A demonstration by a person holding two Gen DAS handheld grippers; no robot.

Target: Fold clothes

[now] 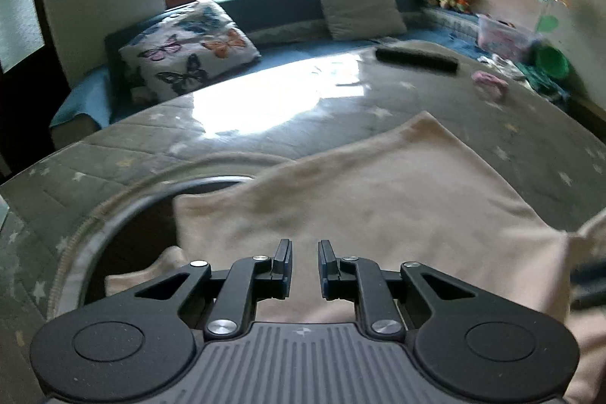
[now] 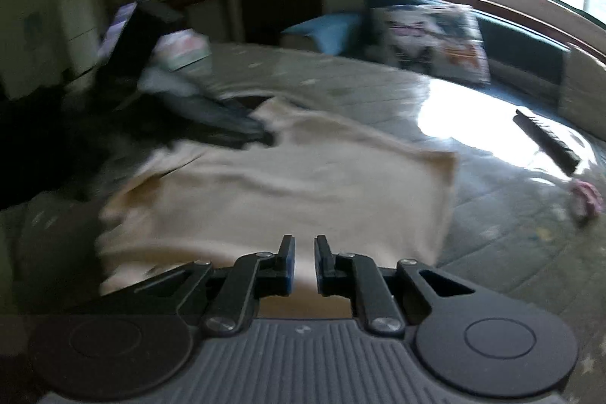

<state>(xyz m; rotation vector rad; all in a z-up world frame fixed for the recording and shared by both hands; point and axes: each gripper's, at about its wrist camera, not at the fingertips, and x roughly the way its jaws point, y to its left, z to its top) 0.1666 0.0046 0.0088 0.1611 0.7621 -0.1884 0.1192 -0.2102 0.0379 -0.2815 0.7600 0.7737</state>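
Note:
A cream garment [image 1: 378, 199] lies spread flat on a grey star-patterned quilt [image 1: 265, 124]. My left gripper [image 1: 305, 252] hovers over the garment's near edge, jaws a little apart with nothing between them. In the right wrist view the same garment [image 2: 284, 192] lies ahead, blurred by motion. My right gripper [image 2: 304, 248] is over its near edge, jaws a little apart and empty. The left gripper shows in the right wrist view as a dark blurred shape [image 2: 227, 124] at the garment's far left corner.
A dark remote [image 1: 416, 60] and a small pink item [image 1: 490, 83] lie on the far quilt. A butterfly pillow [image 1: 189, 52] and a beige cushion [image 1: 360, 6] sit on a blue bench. Toys and a green bowl [image 1: 551, 61] are at right. A round hoop [image 1: 125, 214] lies at left.

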